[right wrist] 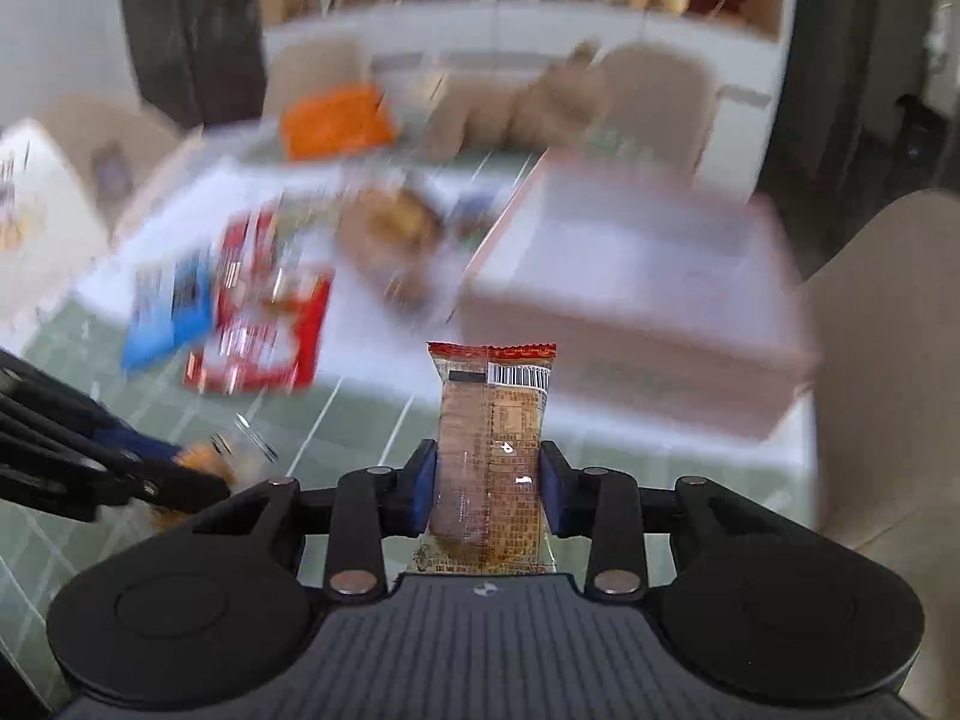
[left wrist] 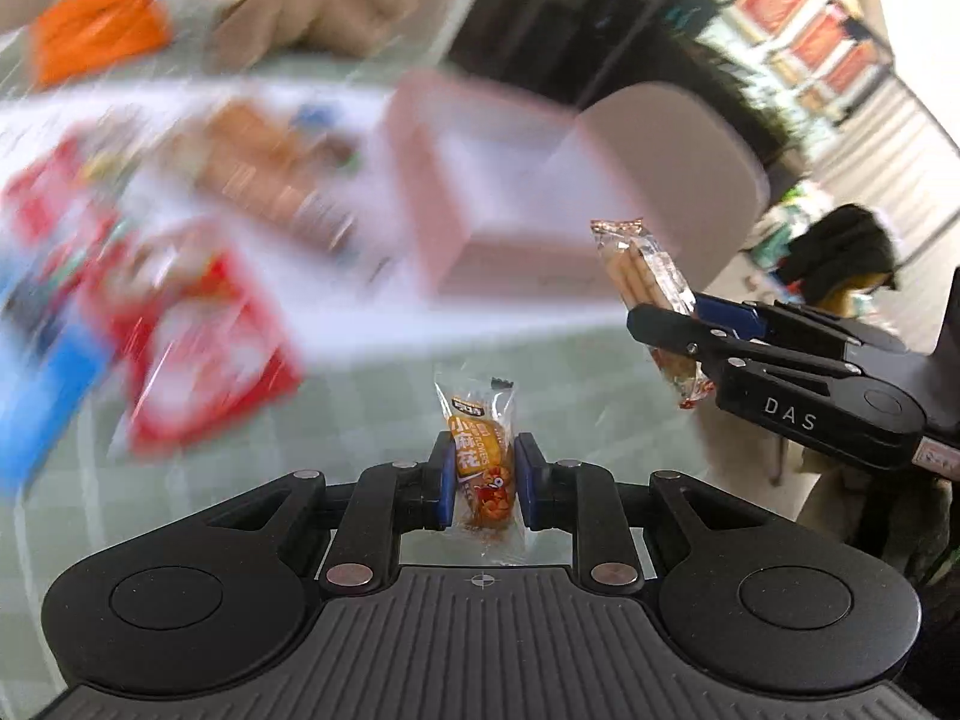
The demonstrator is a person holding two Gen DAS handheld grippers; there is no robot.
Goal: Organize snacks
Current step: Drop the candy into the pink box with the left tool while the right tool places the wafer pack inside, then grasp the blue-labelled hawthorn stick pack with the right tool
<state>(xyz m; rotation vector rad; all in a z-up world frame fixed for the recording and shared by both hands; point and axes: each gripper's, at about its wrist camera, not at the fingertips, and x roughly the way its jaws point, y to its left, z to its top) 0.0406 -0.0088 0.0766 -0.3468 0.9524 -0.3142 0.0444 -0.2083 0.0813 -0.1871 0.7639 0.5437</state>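
Left gripper (left wrist: 482, 483) has its jaws clamped on a small orange snack packet (left wrist: 482, 456), which stands upright between the blue pads, top poking out past them. Right gripper (right wrist: 487, 489) jaws are squeezed on a biscuit pack (right wrist: 493, 450) the same way — barcode end up, bottom edge hidden behind the gripper body. Both packs are lifted off the tabletop (left wrist: 372, 396). Past them everything's motion-smeared: a pink box (right wrist: 636, 300) at far right, a red packet (right wrist: 264, 324) and blue packet (right wrist: 171, 312) to the left — labels unreadable. An orange blur (right wrist: 336, 120) sits farther back.
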